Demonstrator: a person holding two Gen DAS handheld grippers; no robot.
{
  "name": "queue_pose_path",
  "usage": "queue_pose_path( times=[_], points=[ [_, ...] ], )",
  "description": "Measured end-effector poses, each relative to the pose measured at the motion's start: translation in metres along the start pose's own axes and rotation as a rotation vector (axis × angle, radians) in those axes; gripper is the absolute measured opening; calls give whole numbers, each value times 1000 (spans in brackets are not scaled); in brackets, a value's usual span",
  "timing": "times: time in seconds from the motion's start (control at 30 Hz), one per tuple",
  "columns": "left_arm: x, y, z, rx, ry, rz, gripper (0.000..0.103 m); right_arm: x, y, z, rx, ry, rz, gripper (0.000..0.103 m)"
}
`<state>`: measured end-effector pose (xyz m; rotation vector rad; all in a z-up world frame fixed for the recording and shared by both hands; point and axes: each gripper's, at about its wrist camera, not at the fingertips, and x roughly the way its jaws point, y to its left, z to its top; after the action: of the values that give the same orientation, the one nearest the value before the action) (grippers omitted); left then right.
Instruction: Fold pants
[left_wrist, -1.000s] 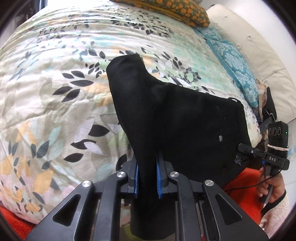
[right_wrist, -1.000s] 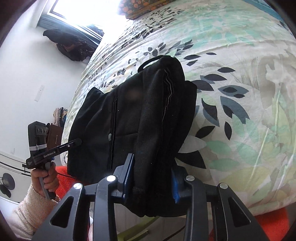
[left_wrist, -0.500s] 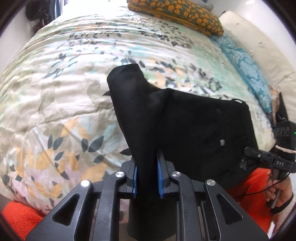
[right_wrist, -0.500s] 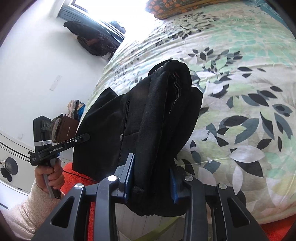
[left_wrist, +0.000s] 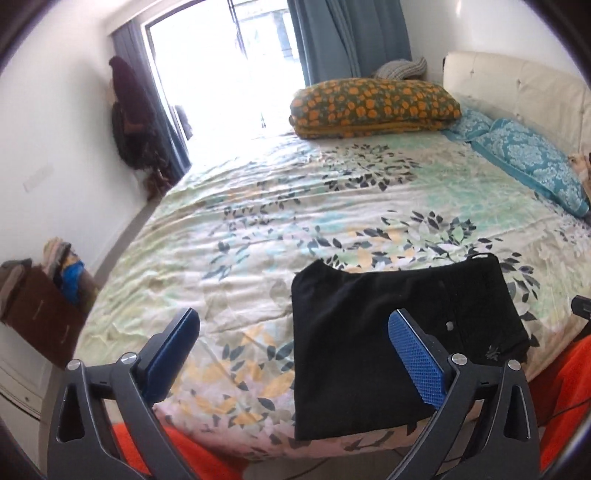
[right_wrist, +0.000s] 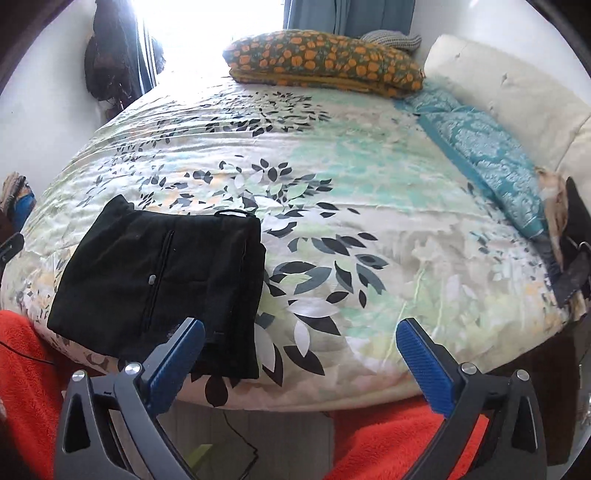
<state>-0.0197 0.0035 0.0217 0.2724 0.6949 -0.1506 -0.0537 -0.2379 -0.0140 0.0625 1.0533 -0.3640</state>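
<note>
The black pants (left_wrist: 388, 332) lie folded into a flat rectangle on the floral bedspread (left_wrist: 295, 221), near the bed's front edge. In the right wrist view the pants (right_wrist: 159, 280) lie at the lower left. My left gripper (left_wrist: 295, 347) is open and empty, held back above the bed's front edge, its right finger over the pants. My right gripper (right_wrist: 301, 350) is open and empty, to the right of the pants, its left finger over their near corner.
An orange-flowered folded blanket (left_wrist: 373, 107) and teal pillows (left_wrist: 532, 162) lie at the far end by the cream headboard (left_wrist: 517, 88). A brown box of clothes (left_wrist: 40, 295) stands on the floor at left. An orange rug (right_wrist: 26, 369) lies below the bed edge.
Both grippers have let go of the pants and opened. The pants now lie flat on the bed. Both grippers have pulled back and tilted up.
</note>
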Motion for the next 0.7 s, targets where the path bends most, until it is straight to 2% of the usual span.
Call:
queue_pose_path(
  times=[0.07, 0.2, 0.37, 0.7],
  points=[
    [-9, -6, -1, -4, 35, -4, 102, -22, 12, -2, -14, -27, -19, 103],
    [-13, -11, -20, -52, 153, -51, 102, -51, 36, -13, -16, -66, -52, 103],
    [-17, -9, -35, -94, 219, -57, 102, -65, 56, -21, -5, -81, -49, 103],
    [-29, -4, -36, -103, 205, -51, 102, -73, 75, -26, 10, -68, 11, 103]
  ],
)
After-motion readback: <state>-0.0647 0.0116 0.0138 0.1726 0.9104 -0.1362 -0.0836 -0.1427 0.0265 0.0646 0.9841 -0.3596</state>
